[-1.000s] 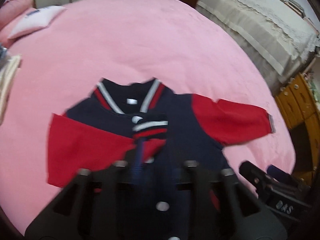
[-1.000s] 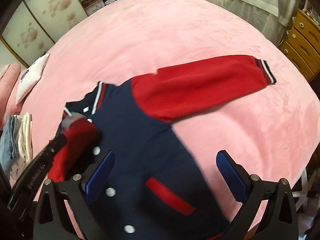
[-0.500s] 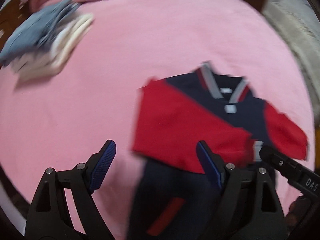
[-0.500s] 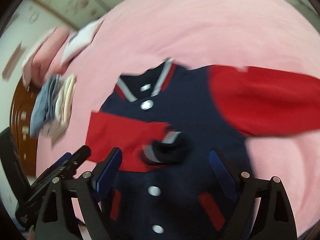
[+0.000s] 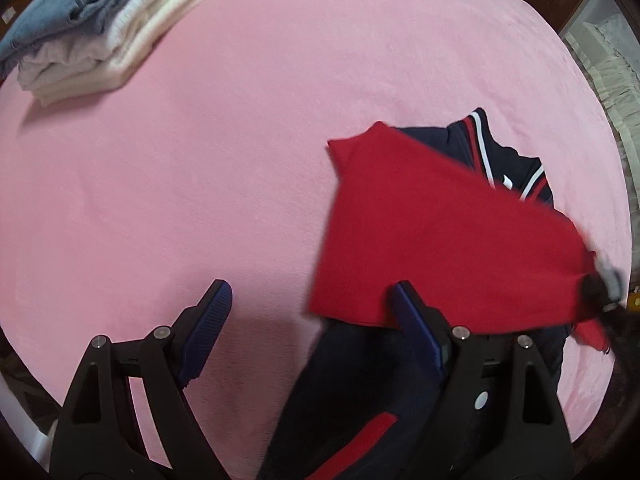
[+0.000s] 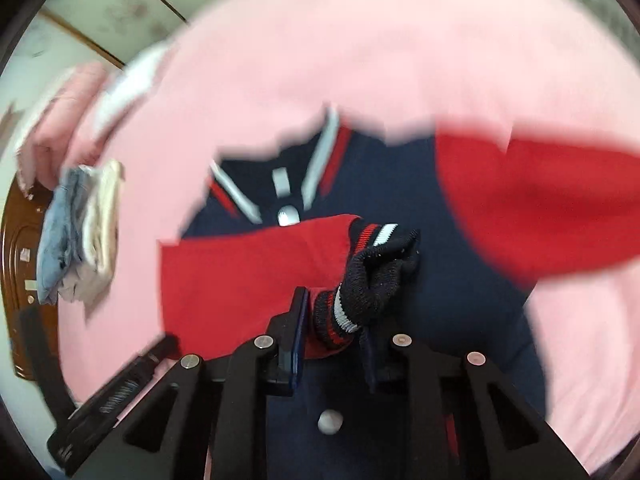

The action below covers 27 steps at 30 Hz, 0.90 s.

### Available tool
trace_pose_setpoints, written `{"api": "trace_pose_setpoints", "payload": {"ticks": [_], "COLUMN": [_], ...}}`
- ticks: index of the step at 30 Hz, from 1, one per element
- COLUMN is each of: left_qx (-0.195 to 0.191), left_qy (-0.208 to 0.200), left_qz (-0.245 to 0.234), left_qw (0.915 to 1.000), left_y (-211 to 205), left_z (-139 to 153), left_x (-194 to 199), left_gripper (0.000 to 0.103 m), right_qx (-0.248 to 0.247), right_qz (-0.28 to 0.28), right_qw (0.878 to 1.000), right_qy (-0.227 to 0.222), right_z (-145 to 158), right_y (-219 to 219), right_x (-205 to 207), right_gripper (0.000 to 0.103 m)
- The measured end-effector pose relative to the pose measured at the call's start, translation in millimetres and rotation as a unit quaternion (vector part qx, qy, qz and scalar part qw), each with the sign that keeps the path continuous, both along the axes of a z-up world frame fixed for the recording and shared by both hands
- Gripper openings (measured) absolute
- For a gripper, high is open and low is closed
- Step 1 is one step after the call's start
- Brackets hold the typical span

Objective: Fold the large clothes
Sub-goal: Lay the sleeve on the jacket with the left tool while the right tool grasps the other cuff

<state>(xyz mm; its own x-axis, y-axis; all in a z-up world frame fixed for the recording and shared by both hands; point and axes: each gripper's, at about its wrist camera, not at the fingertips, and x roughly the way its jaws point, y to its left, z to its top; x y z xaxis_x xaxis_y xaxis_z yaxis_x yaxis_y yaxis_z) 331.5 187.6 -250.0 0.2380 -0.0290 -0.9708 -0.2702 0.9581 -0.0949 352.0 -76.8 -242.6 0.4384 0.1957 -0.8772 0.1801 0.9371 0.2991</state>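
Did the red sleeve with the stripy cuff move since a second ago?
Yes. The sleeve now lies further across the jacket's navy front, its cuff pinched in the right gripper, carried away from the folded clothes stack.

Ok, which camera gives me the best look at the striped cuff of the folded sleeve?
The right wrist view: the striped cuff sits bunched and centred, pinched in the jaws of the right gripper. The left wrist view shows it only as a blurred scrap at the frame's right edge, past the red sleeve.
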Motion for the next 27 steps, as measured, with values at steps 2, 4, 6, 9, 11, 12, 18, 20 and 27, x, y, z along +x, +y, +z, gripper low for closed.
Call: {"api": "trace_pose_setpoints", "payload": {"ticks": [2, 4, 6, 9, 11, 12, 18, 20, 27], "left_qx": [-0.004, -0.009, -0.016, -0.020, -0.013, -0.009, 0.038, 0.024, -0.044], "left_qy": [0.008, 0.017, 0.027, 0.033, 0.036, 0.037, -0.007, -0.043, -0.025], "left_qz": [0.006, 0.013, 0.017, 0.013, 0.005, 0.002, 0.010, -0.003, -0.098], "left_qw": [0.9999, 0.9997, 0.9994, 0.9992, 0.9993, 0.9993, 0.9992, 0.9988, 0.9939], "left_y": [-3, -6, -9, -13, -17, -18, -26, -32, -87], "left_z": [-5, -12, -18, -23, -25, -25, 2, 15, 5], "left_x": [2, 5, 7, 9, 9, 9, 1, -1, 16], "left_gripper": [0.080, 0.080, 0.079, 0.079, 0.078, 0.077, 0.041, 0.032, 0.031], "right_qx": [-0.032, -0.035, -0.029, -0.037, -0.026, -0.017, -0.061, -0.091, 0.103], "right_qz": [0.017, 0.023, 0.005, -0.034, -0.051, -0.059, -0.076, -0.082, 0.019], "right_qw": [0.999, 0.999, 0.999, 0.997, 0.995, 0.994, 0.995, 0.992, 0.994], "right_qy": [-0.016, 0.001, 0.020, 0.055, 0.083, 0.094, 0.037, 0.000, 0.006], "right_z": [6, -4, -16, -43, -57, -61, -37, -16, -29], "right_y": [-8, -20, -34, -49, -59, -57, -46, -39, -18], "right_x": [-4, -8, -11, -1, -1, 6, -5, -12, 2], "right_gripper": [0.023, 0.023, 0.023, 0.023, 0.023, 0.026, 0.051, 0.051, 0.026]}}
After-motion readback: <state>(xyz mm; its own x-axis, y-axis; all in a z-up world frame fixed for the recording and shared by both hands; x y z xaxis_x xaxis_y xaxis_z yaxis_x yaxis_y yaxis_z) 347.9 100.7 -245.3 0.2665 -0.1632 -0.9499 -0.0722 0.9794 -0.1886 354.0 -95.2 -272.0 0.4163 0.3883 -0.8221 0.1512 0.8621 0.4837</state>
